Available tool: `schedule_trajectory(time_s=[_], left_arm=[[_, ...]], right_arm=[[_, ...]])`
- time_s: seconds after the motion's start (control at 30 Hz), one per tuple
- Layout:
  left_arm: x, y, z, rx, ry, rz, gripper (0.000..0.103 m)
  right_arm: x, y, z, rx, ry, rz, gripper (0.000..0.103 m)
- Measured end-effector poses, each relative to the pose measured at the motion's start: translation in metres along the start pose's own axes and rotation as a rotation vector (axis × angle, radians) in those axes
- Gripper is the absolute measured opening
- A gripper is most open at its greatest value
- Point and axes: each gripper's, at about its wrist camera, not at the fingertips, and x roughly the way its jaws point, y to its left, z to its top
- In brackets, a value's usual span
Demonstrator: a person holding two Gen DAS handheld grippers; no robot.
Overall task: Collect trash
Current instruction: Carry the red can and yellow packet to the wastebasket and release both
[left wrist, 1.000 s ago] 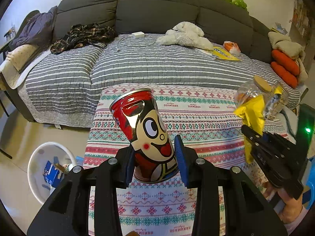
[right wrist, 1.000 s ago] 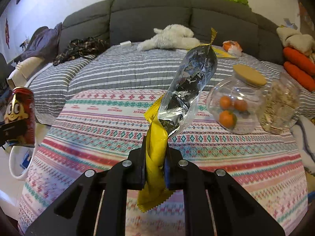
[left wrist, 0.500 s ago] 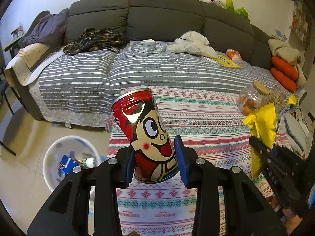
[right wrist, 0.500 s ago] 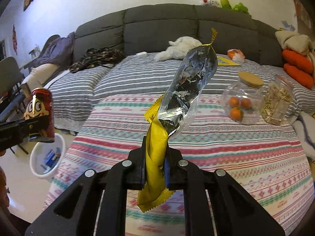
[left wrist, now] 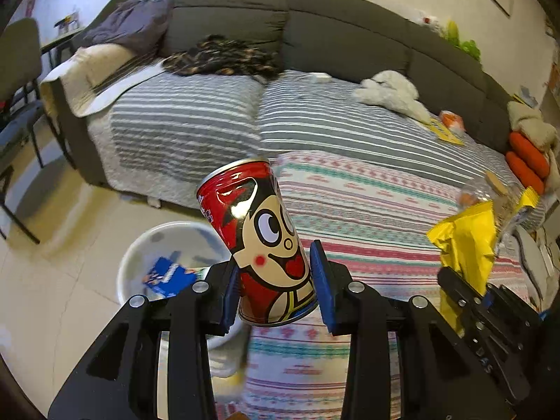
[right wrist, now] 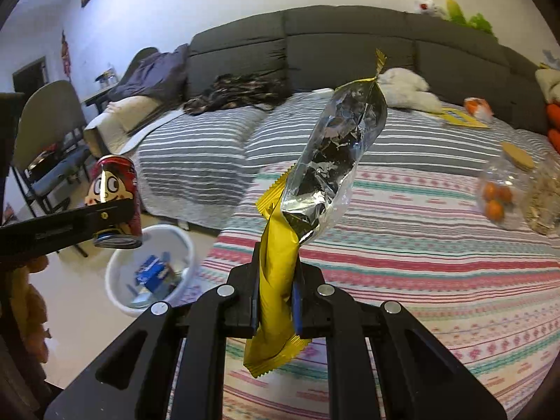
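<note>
My left gripper (left wrist: 276,287) is shut on a red drink can (left wrist: 259,241) with a cartoon face, held tilted at the left edge of the patterned table (left wrist: 385,217). Just left of and below the can stands a white bin (left wrist: 140,255) on the floor, holding a blue carton (left wrist: 164,274). My right gripper (right wrist: 276,290) is shut on a yellow snack wrapper (right wrist: 280,273) whose torn silver inside sticks upward. In the right wrist view the can (right wrist: 117,189) and the left gripper hang over the bin (right wrist: 119,280). The wrapper (left wrist: 465,245) shows at the right of the left wrist view.
A grey sofa (left wrist: 332,45) with a striped cover, clothes and a white plush toy (left wrist: 392,92) runs behind the table. Two glass jars (right wrist: 504,192) stand at the table's right end. A chair (right wrist: 45,147) is at the left, on the tiled floor.
Both grippers have swung left with their loads, from over the table toward its left edge. The white bin has come closer into both views.
</note>
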Motion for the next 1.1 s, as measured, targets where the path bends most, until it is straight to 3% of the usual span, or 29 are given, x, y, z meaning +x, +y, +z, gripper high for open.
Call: schedule_trajectory(time_s=[0.3,0.37,0.43,0.63,0.93,1.1], left_arm=[[0.025,0.076,0.012,-0.146,0.052,0.084,0.037],[0.028,0.087,0.016,-0.170,0.069,0.084,0.052],[0.023,0.096,0.017,-0.187,0.058,0.095,0.061],[0.005,0.114,0.019,-0.214,0.023,0.140,0.061],[-0.028,0.144,0.022,-0.219,-0.091,0.324,0.064],[-0.041,0.163,0.024,-0.245,-0.127,0.365,0.067]], right_arm=[[0.027,0.049,0.002,-0.030,0.028,0.083,0.013],[0.034,0.060,0.004,-0.039,0.033,0.100,0.013],[0.041,0.074,0.005,-0.051,0.040,0.117,0.013],[0.059,0.111,0.009,-0.088,0.055,0.161,0.013],[0.087,0.161,0.010,-0.134,0.084,0.213,0.013],[0.107,0.184,0.010,-0.156,0.109,0.230,0.013]])
